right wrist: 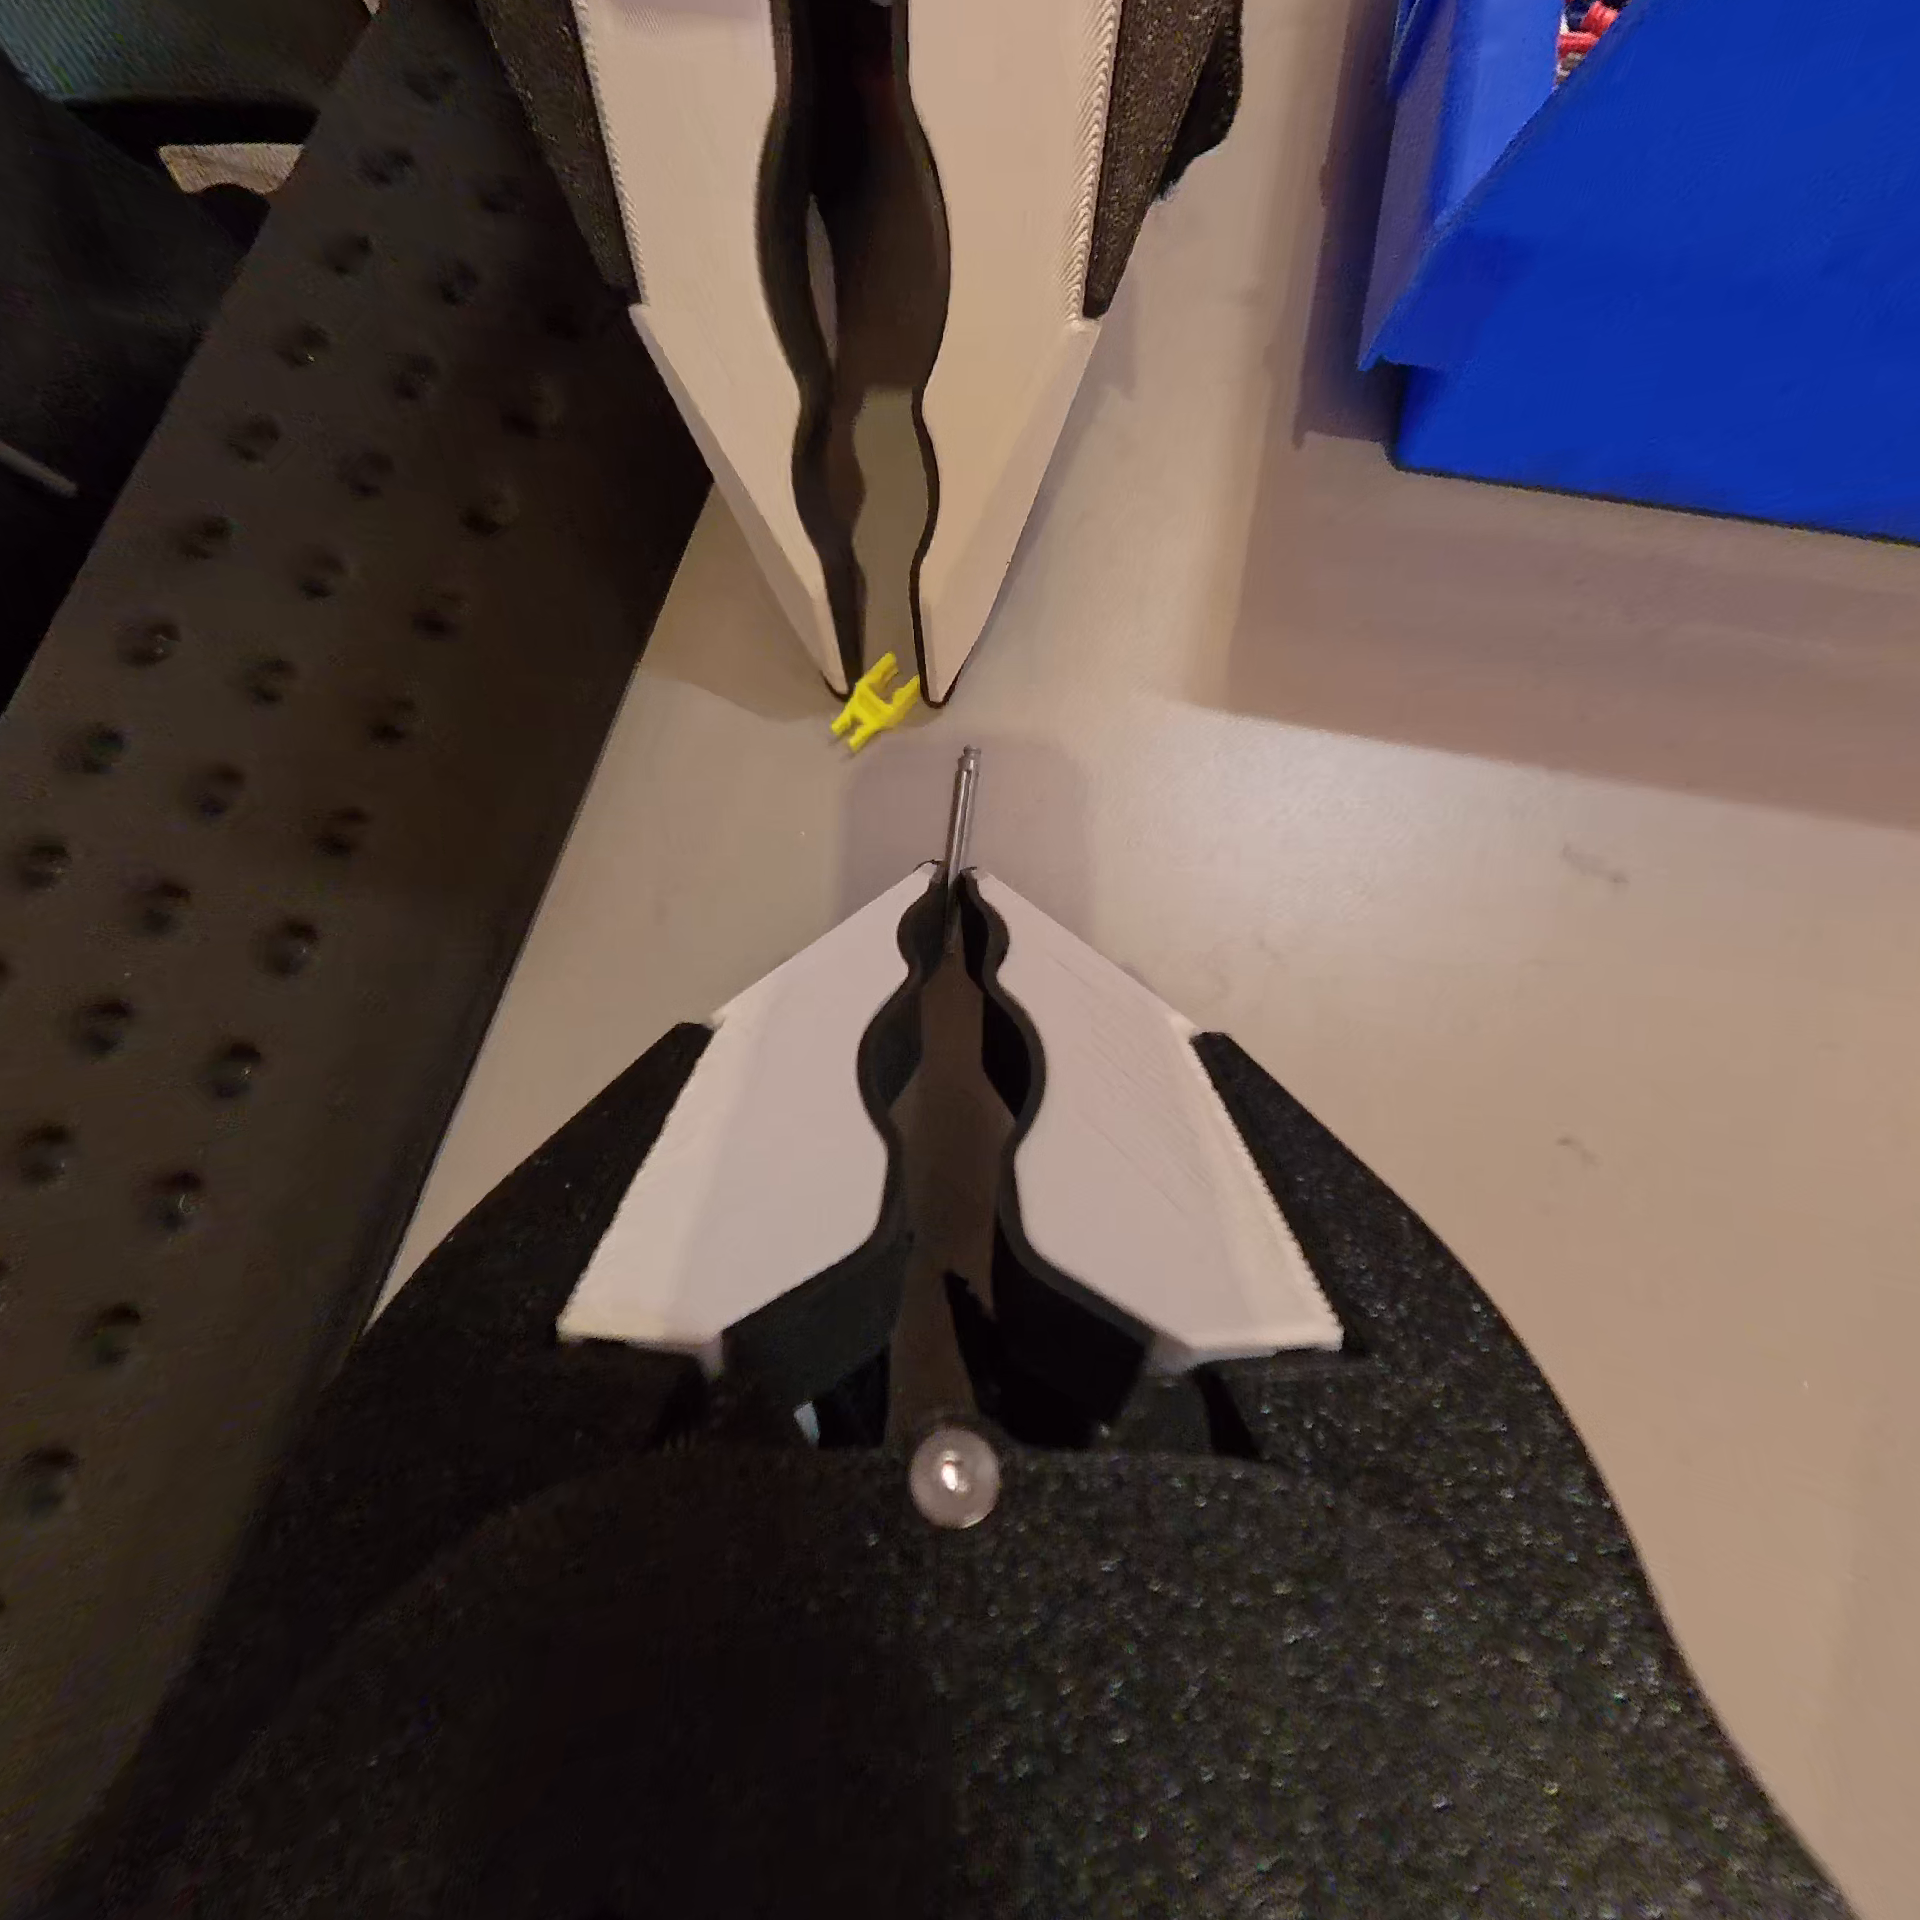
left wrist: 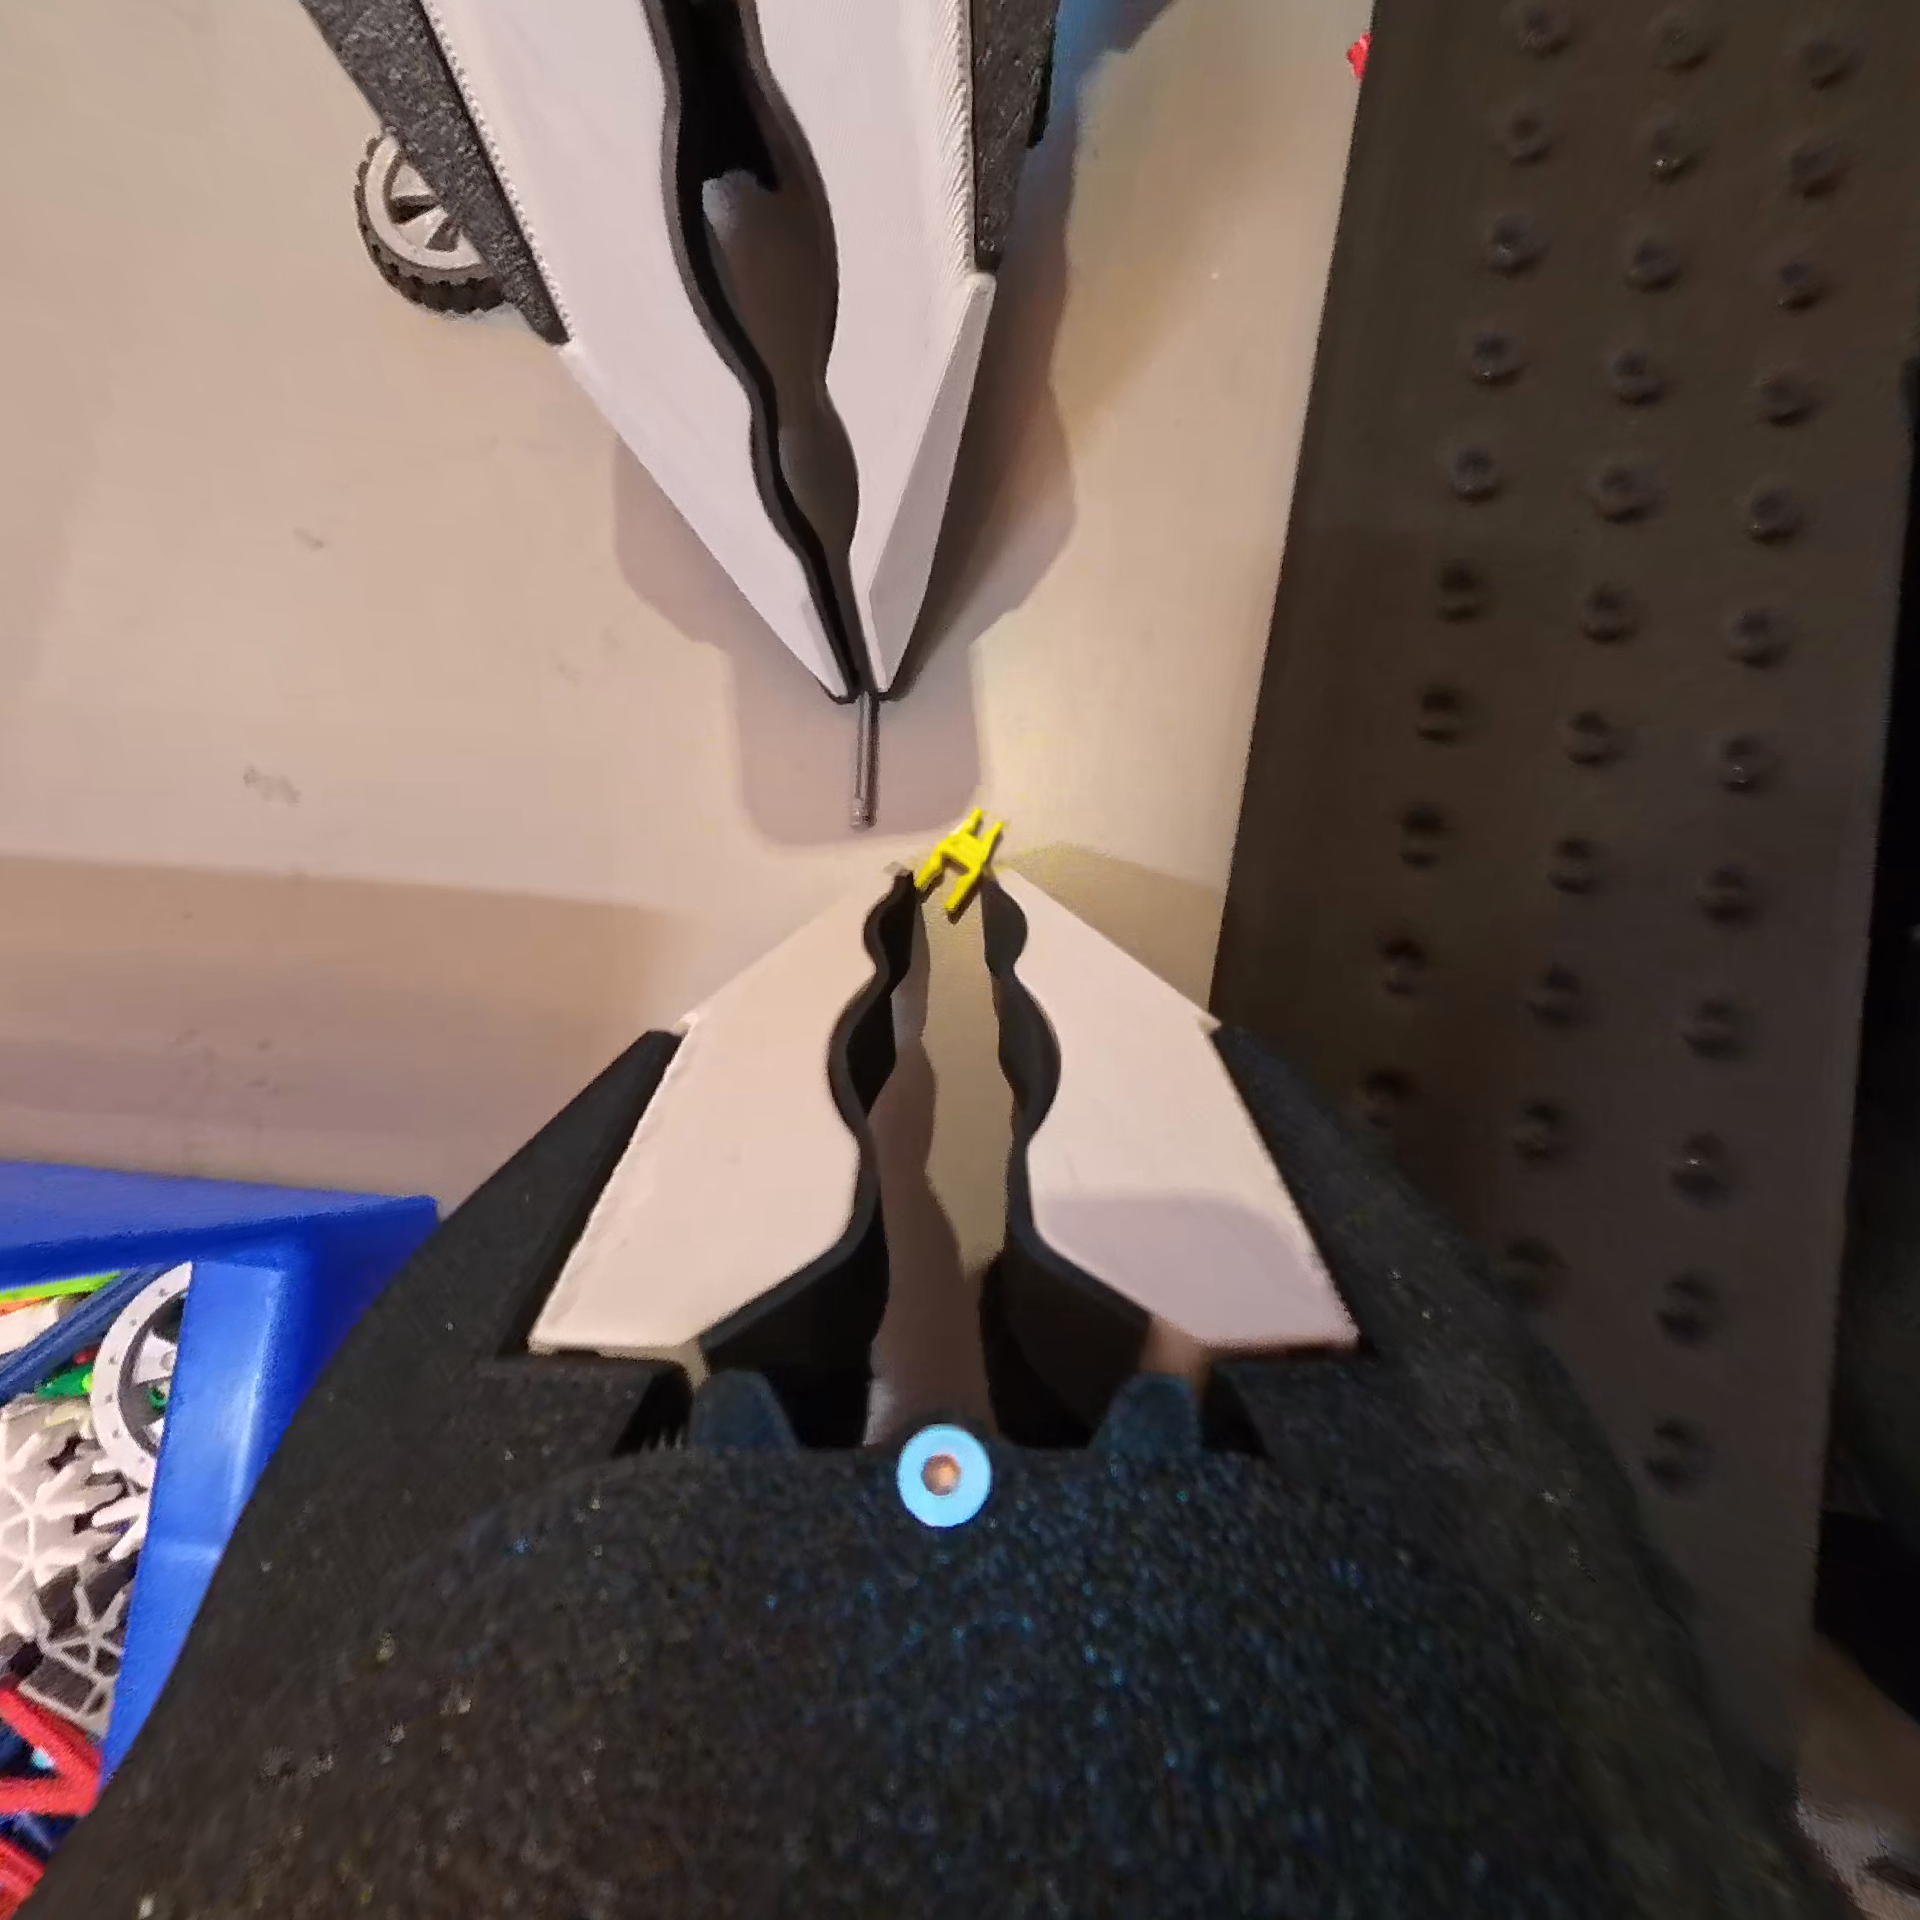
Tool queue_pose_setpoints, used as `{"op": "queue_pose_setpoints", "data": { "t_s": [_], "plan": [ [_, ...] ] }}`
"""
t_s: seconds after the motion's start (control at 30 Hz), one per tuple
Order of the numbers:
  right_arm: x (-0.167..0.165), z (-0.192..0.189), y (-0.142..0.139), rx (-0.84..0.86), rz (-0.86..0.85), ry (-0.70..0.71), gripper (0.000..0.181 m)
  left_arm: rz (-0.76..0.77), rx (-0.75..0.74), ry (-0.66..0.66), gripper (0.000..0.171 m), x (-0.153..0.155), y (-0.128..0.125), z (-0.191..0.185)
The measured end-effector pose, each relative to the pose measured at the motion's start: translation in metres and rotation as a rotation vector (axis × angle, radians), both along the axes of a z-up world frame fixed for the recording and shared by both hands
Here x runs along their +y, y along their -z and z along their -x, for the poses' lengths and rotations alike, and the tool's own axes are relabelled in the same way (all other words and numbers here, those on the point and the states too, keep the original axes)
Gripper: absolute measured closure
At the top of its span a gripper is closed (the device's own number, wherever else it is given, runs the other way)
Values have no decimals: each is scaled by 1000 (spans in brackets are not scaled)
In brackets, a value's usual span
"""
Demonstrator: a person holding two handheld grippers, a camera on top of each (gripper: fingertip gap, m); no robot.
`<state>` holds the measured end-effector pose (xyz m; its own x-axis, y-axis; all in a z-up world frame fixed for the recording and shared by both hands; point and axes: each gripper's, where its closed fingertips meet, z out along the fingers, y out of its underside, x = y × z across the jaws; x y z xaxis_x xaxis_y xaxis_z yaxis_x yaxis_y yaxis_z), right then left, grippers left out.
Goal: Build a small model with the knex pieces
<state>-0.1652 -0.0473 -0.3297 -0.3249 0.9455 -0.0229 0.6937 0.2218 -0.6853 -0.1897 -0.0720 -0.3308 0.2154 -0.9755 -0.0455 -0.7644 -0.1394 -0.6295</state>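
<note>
Here the left gripper pinches a small yellow connector at its very tips. The jaws stand almost together, with only the narrow gap the piece itself fills. The connector is thin, hard-looking plastic with short forked prongs, and it sticks out past the fingertips and a little to one side.

Facing it tip to tip, the right gripper is pressed together on a slim grey rod. The rod is straight and smooth, apparently rigid plastic with a small knob at its free end, and that end points toward the connector. The two pieces are near each other but apart, and in both views the rod's end sits slightly off to one side of the prongs.

Both grippers have white ribbed finger shells lined with wavy black pads, carried on a grainy black body. They hang just above a pale beige table that is matte and faintly scuffed.

- A black perforated board, dimpled with rows of holes, runs along one side of the working spot.
- A glossy blue bin stands on the other side and holds a jumble of small building pieces — white snowflake shapes, red and green bits, and a grey-rimmed wheel.
- Another small wheel, with a black treaded tyre and grey spokes, lies on the table, partly hidden by the right gripper.
</note>
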Motion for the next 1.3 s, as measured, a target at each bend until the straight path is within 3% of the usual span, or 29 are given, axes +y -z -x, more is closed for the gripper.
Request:
{"op": "queue_pose_setpoints", "data": {
  "t_s": [0.23,0.5,0.67,0.83,1.3],
  "plan": [
    [2,2,-9,57,49,22,179,-25,-88,-126,162,8,-4,-1],
    [19,9,-51,277,170,135,179,-89,-430,-353,164,36,-62,3],
    [31,8,-71,384,182,202,180,-36,-548,-418,164,39,-73,6],
    [26,8,-80,440,126,180,180,2,-621,-455,164,44,-80,4],
    [22,-2,-40,274,3,142,181,86,-430,-494,164,49,-46,0]
  ]
}}
